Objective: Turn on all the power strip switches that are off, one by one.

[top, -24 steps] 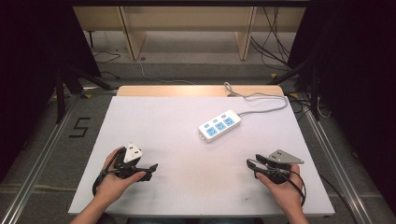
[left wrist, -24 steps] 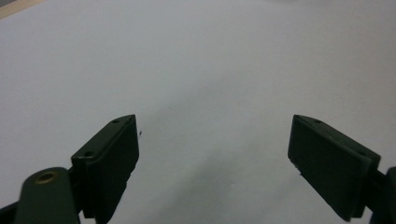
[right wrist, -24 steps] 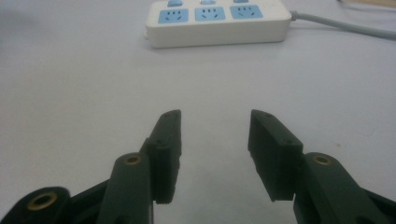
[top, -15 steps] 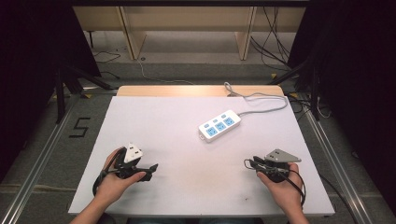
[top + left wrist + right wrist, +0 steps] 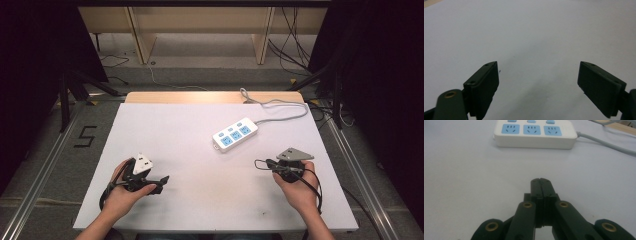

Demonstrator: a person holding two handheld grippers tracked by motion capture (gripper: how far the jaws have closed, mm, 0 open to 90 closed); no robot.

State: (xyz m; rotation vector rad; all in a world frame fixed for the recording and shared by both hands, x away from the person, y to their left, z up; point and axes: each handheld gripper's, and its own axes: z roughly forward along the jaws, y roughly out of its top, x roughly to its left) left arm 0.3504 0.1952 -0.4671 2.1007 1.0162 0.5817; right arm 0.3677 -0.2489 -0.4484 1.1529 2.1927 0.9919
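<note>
Nearest, at seven o'clock on the worktop, the left claw is held wide open and empty. At five o'clock the right claw is closed on nothing, aimed at the power strip, likely to press something. The strip lies beyond, around one o'clock, untouched.

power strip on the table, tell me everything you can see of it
The power strip is a white, plastic-looking bar with three blue socket faces in a row and three small pale blue buttons beside them. It lies flat and aslant on the white table, right of centre. A grey cable leaves its far end and runs off toward the table's back edge. Nothing is plugged in, and nothing but the table touches it. In the right gripper view it lies just ahead of the closed jaws.
</note>
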